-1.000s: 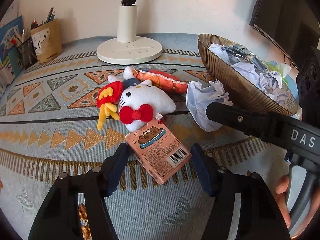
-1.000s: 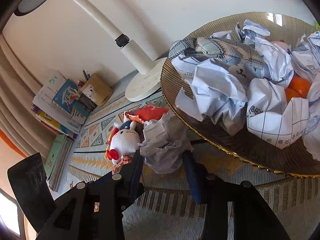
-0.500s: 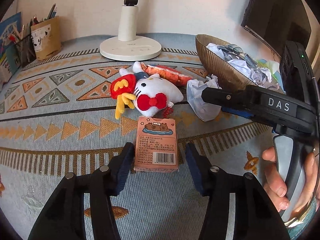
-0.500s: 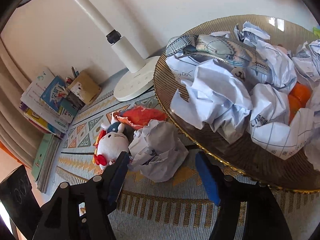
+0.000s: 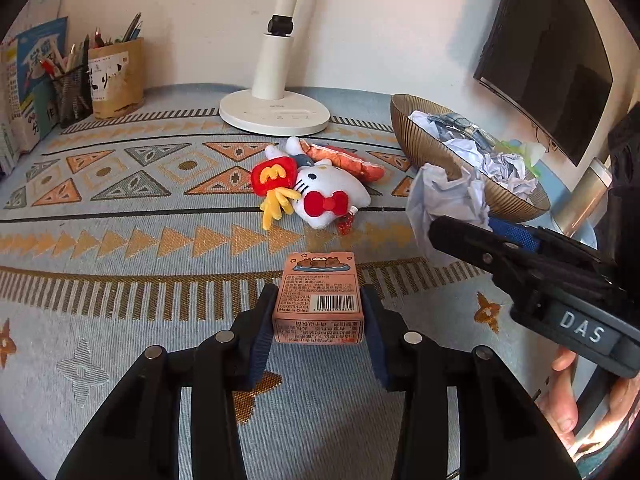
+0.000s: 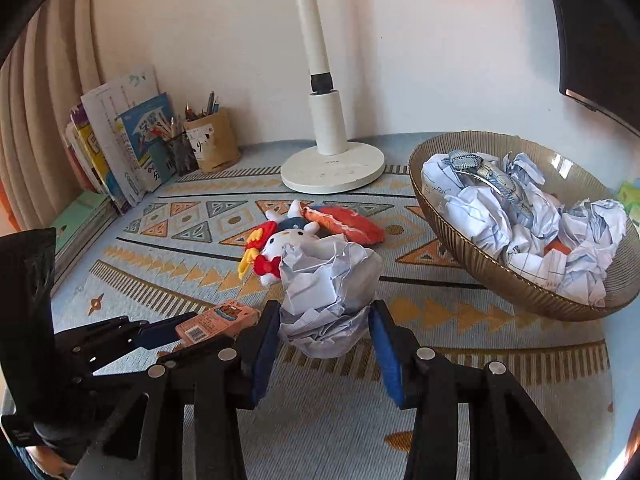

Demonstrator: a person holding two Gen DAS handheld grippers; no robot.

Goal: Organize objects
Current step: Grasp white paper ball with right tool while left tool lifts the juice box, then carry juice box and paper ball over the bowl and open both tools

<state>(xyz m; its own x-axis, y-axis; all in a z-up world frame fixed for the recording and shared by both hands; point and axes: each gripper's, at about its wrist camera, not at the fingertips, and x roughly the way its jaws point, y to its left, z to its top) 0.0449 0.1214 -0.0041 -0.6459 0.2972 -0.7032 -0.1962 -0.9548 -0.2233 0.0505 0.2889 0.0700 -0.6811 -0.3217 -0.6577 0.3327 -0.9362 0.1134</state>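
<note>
My left hand-held gripper (image 5: 318,320) has just closed on the pink carton (image 5: 319,300), pads on both its sides, low over the patterned counter (image 5: 120,280). My right hand-held gripper (image 6: 324,338) has just closed on the crumpled paper ball (image 6: 328,292), lifted left of the bowl (image 6: 480,264).

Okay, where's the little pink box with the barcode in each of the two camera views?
Left wrist: pink box low centre, between the left gripper's pads.
Right wrist: pink box lower left, in that same gripper, beside the crumpled paper.
Shared landmark: the white lamp base at the back wall.
</note>
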